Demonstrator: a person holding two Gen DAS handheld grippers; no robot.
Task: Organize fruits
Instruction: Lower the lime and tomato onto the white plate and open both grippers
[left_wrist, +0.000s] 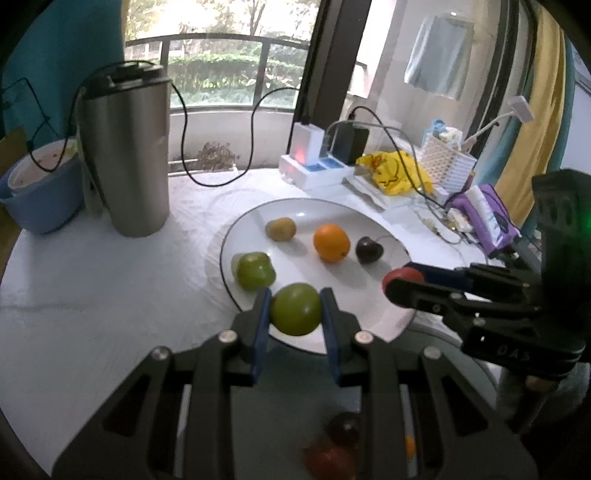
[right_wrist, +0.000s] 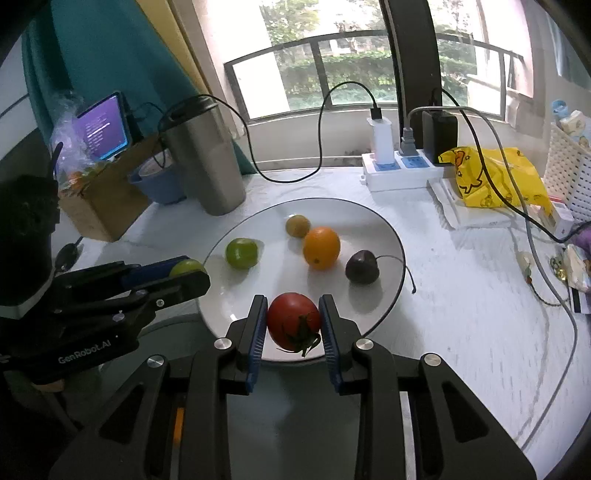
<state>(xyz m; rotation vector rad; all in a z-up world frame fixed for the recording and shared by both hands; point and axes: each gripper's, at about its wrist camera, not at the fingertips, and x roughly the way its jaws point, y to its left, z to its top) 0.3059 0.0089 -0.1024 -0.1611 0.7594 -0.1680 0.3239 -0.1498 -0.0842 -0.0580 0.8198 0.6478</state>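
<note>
Both tongs are in the carrying step: the left tongs (left_wrist: 295, 314) pinch a green fruit (left_wrist: 295, 309) and the right tongs (right_wrist: 293, 323) a red tomato (right_wrist: 293, 320) above the near rim of the white plate (right_wrist: 384, 236), so next each probably needs a free spot to set down.

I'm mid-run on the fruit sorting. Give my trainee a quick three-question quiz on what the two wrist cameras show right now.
1. True or false: the left gripper is empty.
2. What does the right gripper hold? A) orange B) red tomato C) kiwi
3. How many fruits lie loose on the white plate, outside any fingers?

Key:
1. False. Its fingers are shut on a green fruit.
2. B, the red tomato, stem toward the camera.
3. Four: the second green fruit, kiwi, orange and dark fruit.
</note>
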